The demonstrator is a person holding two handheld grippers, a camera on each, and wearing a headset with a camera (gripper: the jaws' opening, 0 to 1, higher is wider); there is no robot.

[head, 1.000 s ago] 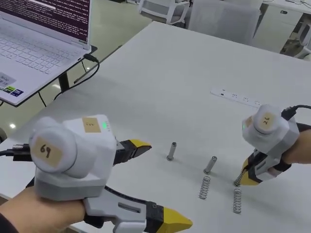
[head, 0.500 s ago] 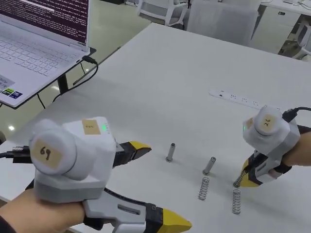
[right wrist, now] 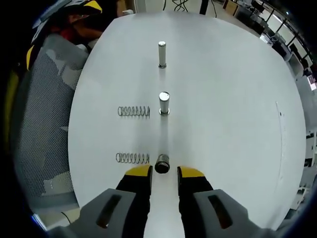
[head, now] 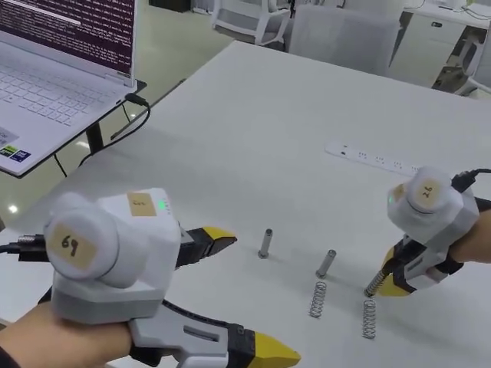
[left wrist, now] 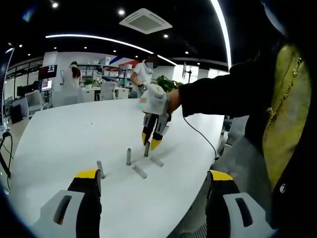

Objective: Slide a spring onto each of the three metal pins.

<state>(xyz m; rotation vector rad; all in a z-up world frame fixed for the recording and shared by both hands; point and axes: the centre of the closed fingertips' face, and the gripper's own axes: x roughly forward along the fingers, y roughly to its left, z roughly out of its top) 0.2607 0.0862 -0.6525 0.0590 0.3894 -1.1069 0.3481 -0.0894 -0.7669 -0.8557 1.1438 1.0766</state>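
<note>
Head view has slid a little since a second ago: the laptop point(head: 54, 69) sits further left and the table point(head: 253, 130) lower, which is the camera's move. The grippers, pins and springs keep their places relative to one another. The left gripper point(head: 249, 294) hovers low at the near edge, jaws spread wide, holding nothing. The right gripper point(head: 391, 277) still points down at the near pin point(head: 374, 283), its tips just beside the pin's top. That pin's shaft looks ribbed, but it is too small to tell whether a coil is on it. The middle pin point(head: 326, 263) and far pin point(head: 265, 243) stand bare. The first spring point(head: 317, 298) lies flat in front of the middle pin and the second spring point(head: 369, 318) in front of the near one, with a power strip point(head: 372, 159) well behind. Left gripper view shows its own jaws wide apart over the table edge. Beyond them is the row of pins, with the right gripper point(left wrist: 150, 142) at the near pin point(left wrist: 146, 148). Right gripper view looks down along the row. The near pin point(right wrist: 162, 163) stands end-on just ahead of the tips, centred on a gap wider than itself, so the jaws are narrowly parted and not gripping. The second spring point(right wrist: 132, 157) lies just beside that pin.
</note>
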